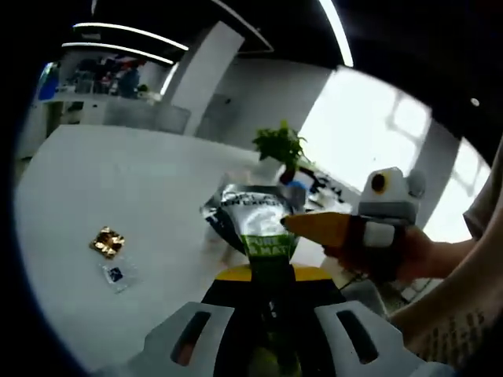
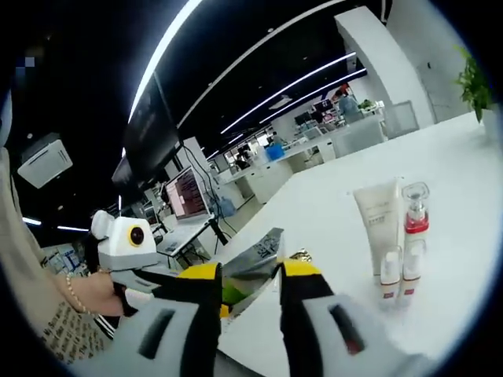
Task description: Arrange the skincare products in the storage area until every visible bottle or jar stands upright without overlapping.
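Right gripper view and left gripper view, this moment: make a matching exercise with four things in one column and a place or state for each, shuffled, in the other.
Things
1. silver pouch
2. cream tube
3. gold sachet
4. green plant

Places or states
A. lying flat on the white table
B. standing upright beside a red-banded pump bottle
C. at the table's far edge by the window
D. held up between the left gripper and the right gripper

Pairs: 1-D, 2-B, 3-A, 4-C
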The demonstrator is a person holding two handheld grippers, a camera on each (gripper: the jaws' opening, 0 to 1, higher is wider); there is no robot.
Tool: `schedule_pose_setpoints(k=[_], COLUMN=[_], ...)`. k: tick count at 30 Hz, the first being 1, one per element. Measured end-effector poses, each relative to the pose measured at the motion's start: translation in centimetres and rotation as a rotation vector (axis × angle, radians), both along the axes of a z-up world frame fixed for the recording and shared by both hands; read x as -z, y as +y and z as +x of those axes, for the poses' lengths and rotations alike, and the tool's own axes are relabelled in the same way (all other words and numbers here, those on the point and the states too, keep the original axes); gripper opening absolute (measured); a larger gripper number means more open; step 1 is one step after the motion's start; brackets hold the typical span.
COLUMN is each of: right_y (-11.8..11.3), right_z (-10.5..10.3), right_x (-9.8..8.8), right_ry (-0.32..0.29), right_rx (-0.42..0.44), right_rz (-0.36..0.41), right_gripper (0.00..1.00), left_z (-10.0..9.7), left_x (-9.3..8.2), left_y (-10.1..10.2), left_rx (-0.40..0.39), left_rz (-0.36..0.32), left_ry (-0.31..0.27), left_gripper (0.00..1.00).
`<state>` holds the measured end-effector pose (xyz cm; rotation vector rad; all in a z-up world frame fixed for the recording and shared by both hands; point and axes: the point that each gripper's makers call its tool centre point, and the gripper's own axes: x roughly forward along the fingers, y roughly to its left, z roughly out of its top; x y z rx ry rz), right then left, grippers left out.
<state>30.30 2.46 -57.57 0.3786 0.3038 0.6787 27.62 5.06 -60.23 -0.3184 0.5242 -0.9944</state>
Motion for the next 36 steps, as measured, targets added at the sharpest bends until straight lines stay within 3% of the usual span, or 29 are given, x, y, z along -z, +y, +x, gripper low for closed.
schedule_pose_setpoints(k=[4,9,12,17,22,25,29,33,36], right_y=[-0.7,0.1,1.2,2.3,2.7,3.2,3.9,4.5,4.2], right_z=[0.0,-0.6,-1.2,-1.5,-1.5,-1.7,-2.1,-2.7,-2.6], right_x=[-0.3,-1.7,-2.0,-2.8,-3.5,-4.5,-6.1,-8.4,-9.1], right_ry=[0.03,0.025,-0.032,-0.044,-0.049,-0.066,-0.074,-0.074,-0.062], right_rx=[0.027,-0.026,-0.092,-0.155,-0.198,-0.248,-0.336,-0.417,-0.423], right_rz=[0.063,0.154,0.067,0.06,0.071,0.091,0.132,0.227,0.266], right_gripper=[0.13,0.05,0.02,0.01,0.01,0.01,0.01,0.01,0.01], left_z=[-0.3,-0.6,-0.6,-0.6,-0.6,-0.7,-1.2,-1.4,-1.7], left_x=[0.2,0.3,0.5,0.5,0.4,0.4,-0.7,-2.2,-3.6], left_y=[-0.4,-0.7,-0.6,0.0,1.2,1.9,2.2,2.5,2.4], left_rx=[0.01,0.022,0.026,0.014,-0.007,0.002,0.043,0.07,0.1], left_rz=[-0.004,-0.014,-0.001,-0.007,-0.027,-0.047,-0.132,-0.208,-0.258], left_ry=[0.015,0.021,0.022,0.023,0.04,0.054,0.077,0.063,0.036], left_gripper=[0.13,0.22,0.29,0.45,0.54,0.65,0.84,0.83,0.74])
